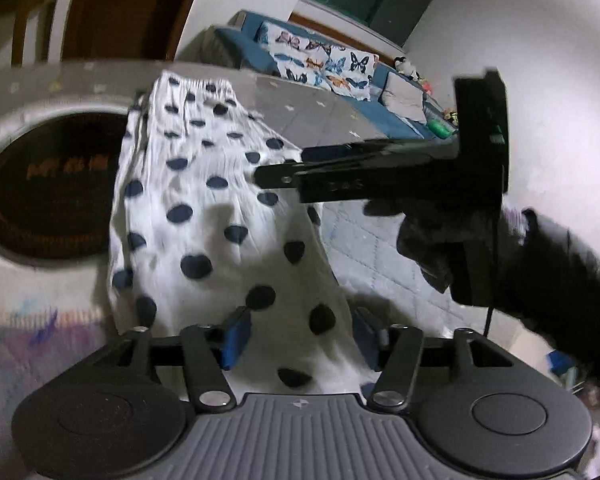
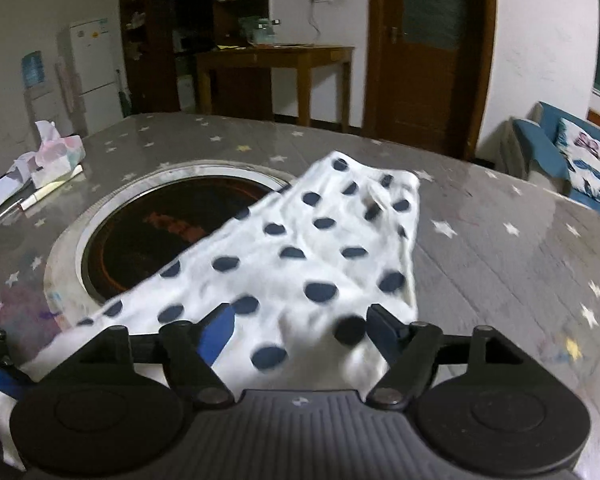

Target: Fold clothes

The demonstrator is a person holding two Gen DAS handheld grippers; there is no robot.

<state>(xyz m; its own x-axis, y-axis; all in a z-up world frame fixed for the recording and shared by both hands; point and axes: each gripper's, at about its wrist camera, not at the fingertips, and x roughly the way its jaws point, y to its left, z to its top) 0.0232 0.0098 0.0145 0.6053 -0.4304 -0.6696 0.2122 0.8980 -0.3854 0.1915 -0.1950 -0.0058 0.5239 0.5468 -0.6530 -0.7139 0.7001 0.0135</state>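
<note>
Lying on the grey star-print table [image 2: 500, 240], the white polka-dot garment [image 1: 220, 220] partly overlaps the round dark inset [image 2: 172, 232]. Both the left gripper [image 1: 300, 340] and right gripper [image 2: 300, 332] stand with jaws spread, cloth loose between their blue pads.

Garment [image 2: 300, 256] spread on the tabletop [image 2: 500, 248], one edge overlapping the round recess [image 2: 160, 232] at left, tissue box [image 2: 56, 156] far left, sofa [image 2: 572, 160] behind at right
</note>
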